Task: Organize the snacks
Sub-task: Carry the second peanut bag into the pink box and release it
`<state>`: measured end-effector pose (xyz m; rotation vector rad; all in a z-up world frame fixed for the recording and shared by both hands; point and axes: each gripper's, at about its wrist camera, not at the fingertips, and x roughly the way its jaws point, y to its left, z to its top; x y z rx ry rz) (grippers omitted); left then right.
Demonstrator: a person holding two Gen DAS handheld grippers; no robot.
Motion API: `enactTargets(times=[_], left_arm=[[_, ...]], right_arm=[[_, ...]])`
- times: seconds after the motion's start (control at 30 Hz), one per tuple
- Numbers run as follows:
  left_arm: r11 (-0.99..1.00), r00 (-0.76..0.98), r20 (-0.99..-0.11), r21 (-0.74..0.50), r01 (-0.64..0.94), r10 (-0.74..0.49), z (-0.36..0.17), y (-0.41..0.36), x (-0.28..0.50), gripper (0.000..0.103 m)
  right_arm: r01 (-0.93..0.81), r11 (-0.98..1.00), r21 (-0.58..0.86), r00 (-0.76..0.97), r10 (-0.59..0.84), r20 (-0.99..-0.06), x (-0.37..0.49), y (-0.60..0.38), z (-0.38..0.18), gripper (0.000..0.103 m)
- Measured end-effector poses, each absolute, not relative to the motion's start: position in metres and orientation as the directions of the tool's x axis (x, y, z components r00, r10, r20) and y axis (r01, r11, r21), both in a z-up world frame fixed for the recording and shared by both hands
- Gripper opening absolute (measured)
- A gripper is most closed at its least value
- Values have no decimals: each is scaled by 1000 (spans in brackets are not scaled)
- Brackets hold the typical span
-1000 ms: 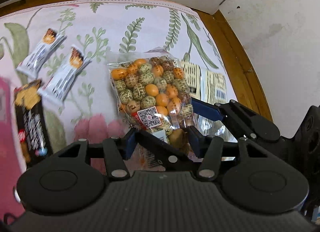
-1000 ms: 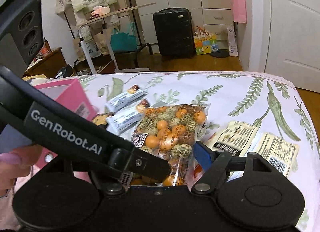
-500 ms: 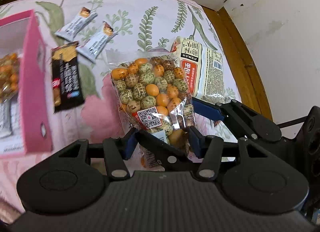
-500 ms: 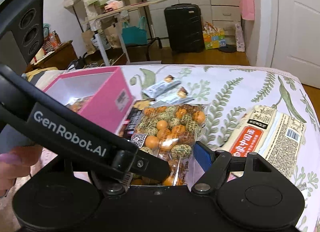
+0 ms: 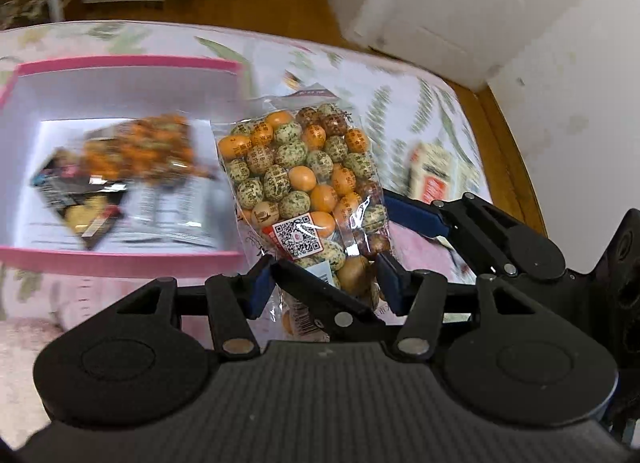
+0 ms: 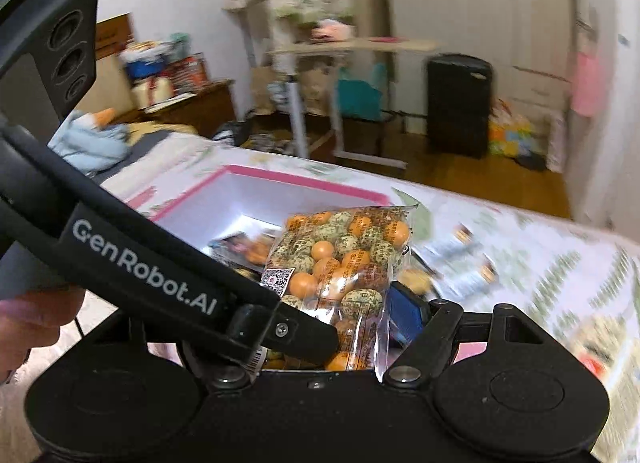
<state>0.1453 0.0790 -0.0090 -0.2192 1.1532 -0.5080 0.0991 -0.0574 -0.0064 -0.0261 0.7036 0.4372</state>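
Snack bag first: one clear plastic bag of orange, speckled green and brown coated nuts (image 5: pixel 296 167), with a QR sticker low on its front. It is held at its bottom end by two grippers at once. The left gripper (image 5: pixel 324 287) is about half open, its blue pads closed on the bag's lower edge from both sides. The right gripper (image 6: pixel 340 327) stands wider and crosses the left one. One of its blue pads lies against the bag's right edge, and its other finger runs across the bag's bottom. One hand (image 6: pixel 28 319) shows at the left edge of the right camera's view.

The bag stands up from the jaws, in front of the right end of one open pink cardboard box with a white inside (image 5: pixel 120 259). In the box I count one similar bag of orange coated nuts (image 5: pixel 148 147), one dark packet (image 5: pixel 76 195) and one white packet (image 5: pixel 172 207), all blurred. To the right, one white-and-red packet (image 5: pixel 434 175) lies on the leaf-printed cloth (image 5: pixel 400 103).
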Motion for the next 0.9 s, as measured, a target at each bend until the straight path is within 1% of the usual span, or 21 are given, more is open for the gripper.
enactTargets(times=[0.23, 0.37, 0.53, 0.63, 0.7, 0.77, 0.87, 0.9], left_arm=[[880, 356, -808, -461, 113, -469, -18, 140, 181, 53], [890, 367, -823, -456, 28, -433, -29, 160, 202, 54], [894, 386, -848, -435, -111, -364, -47, 178, 218, 54], [872, 365, -857, -450, -190, -363, -63, 187, 224, 54], [862, 368, -853, -463, -208, -369, -72, 188, 227, 58], [865, 392, -848, -458, -206, -356, -73, 190, 225, 61], [897, 434, -848, -408, -168, -305, -66, 189, 222, 66], [905, 443, -846, -397, -154, -296, -63, 188, 220, 66]], right_arm=[[-518, 848, 112, 607, 457, -651, 151, -11, -7, 78], [-573, 810, 122, 562, 497, -662, 181, 9, -17, 78], [-705, 698, 124, 461, 584, -668, 213, 30, -29, 77], [-774, 624, 111, 393, 610, -688, 222, 37, -39, 77], [-792, 602, 108, 369, 611, -700, 229, 37, -47, 77], [-789, 611, 72, 372, 567, -734, 234, 38, -52, 77], [-746, 665, -38, 464, 477, -746, 226, 30, -52, 78], [-732, 680, -38, 475, 470, -744, 222, 24, -49, 78]])
